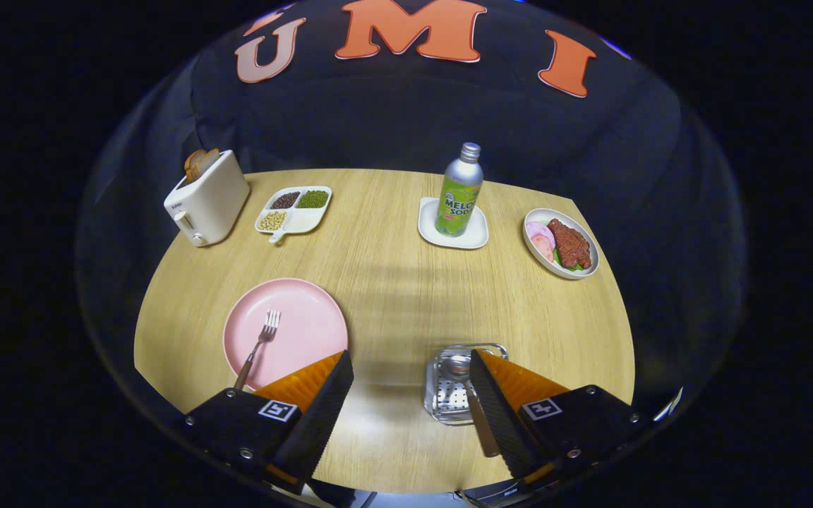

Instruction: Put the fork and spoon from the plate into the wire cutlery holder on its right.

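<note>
A pink plate (308, 317) lies just beyond my left finger, which covers its near right rim. A fork (258, 346) with a brown handle rests on the plate, tines pointing away from me. The metal cutlery holder (442, 408) stands to the plate's right, partly behind my right finger. The spoon (459, 367) lies in the holder, and its brown handle sticks out over the near rim along that finger's inner side. My gripper (410, 356) is open above the bare table between plate and holder, with nothing between its fingers.
At the back of the round wooden table (392, 282) stand a white toaster (207, 197) with bread, a divided dish of beans (293, 209), a soda bottle (460, 190) on a white square coaster, and a plate of meat (562, 243) at the right.
</note>
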The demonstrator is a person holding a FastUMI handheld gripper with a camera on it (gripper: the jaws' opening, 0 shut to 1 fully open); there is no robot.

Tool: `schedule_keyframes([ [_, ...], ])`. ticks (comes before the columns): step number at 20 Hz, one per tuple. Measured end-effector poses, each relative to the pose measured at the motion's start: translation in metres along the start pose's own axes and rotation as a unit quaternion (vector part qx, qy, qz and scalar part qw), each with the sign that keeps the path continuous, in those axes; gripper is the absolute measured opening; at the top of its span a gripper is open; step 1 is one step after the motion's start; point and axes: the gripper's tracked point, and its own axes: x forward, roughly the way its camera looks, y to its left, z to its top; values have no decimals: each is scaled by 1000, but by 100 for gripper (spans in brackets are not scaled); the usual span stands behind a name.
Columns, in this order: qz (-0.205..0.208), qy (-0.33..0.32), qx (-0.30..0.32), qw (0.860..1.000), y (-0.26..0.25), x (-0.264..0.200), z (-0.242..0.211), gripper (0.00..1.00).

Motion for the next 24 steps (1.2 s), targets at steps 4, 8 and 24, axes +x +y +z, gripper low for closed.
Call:
schedule_keyframes([
  [4, -12, -64, 10, 998, 38, 5, 8, 99],
  [8, -10, -94, -1, 996, 80, 13, 3, 99],
  [24, 31, -55, -44, 997, 191, 72, -63, 99],
])
